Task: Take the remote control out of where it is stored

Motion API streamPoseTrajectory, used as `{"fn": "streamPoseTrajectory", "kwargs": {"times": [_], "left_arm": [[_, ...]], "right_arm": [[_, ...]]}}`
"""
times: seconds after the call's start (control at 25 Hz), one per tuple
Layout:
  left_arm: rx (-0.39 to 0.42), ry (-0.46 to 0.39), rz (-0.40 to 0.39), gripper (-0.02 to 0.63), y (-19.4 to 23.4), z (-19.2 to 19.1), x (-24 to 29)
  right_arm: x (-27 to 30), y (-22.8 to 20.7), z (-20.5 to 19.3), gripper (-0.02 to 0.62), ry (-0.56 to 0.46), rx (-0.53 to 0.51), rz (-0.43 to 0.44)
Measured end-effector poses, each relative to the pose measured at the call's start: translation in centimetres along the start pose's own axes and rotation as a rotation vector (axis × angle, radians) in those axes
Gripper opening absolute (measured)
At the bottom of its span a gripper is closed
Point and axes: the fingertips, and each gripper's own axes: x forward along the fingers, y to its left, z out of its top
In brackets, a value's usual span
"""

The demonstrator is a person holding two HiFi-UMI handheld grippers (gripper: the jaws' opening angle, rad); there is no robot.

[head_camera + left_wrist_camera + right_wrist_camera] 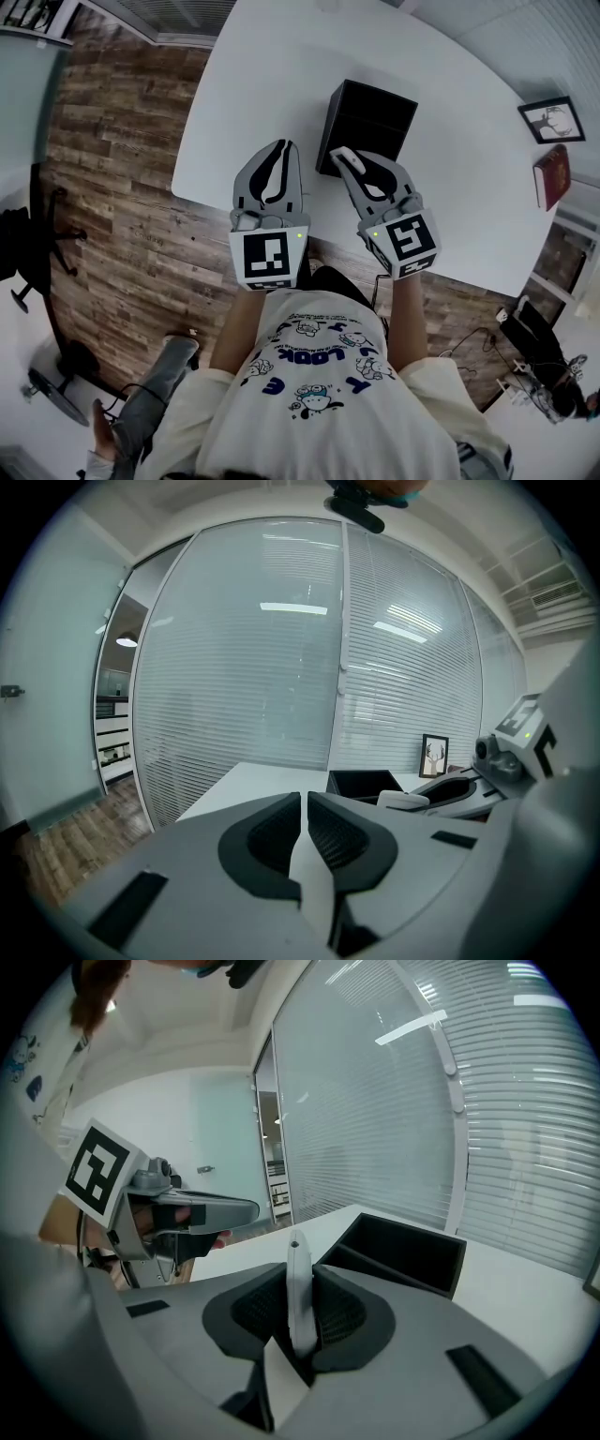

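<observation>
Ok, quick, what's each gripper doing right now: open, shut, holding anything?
Left gripper: shut, empty.
Right gripper: shut on the white remote control.

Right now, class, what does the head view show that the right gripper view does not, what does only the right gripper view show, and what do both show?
Head view only: a red book, and the marker cube on the right claw.
Right gripper view only: a doorway, and the claw's pads pressing both faces of the remote.
Both: the black box, the white table, the left claw and the remote.
</observation>
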Motion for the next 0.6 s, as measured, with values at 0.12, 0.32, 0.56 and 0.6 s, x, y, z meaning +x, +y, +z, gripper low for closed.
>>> {"fn": "streamPoseTrajectory", "kwargs": {"times": [0.12, 0.32, 0.56, 0.6], "left_arm": [[0.002, -0.007, 0.004, 0.034, 0.0, 0.3, -0.4], [0.001, -0.032, 0.008, 0.034, -0.3, 1.3, -1.3], [0.007, -0.075, 0.014, 0.034, -0.5, 2.9, -2.5], [0.007, -0.08, 0.016, 0.034, -0.5, 3.1, -2.7]], "right_arm": [[-0.2, 0.2, 0.6, 0.081, -0.005, 0.003, -0.011], [-1.4, 0.3, 1.6, 0.081, -0.03, 0.002, -0.024], [-2.7, 0.5, 2.7, 0.081, -0.066, 0.021, -0.046], [-3.0, 0.6, 3.0, 0.081, -0.069, 0.019, -0.051]]}}
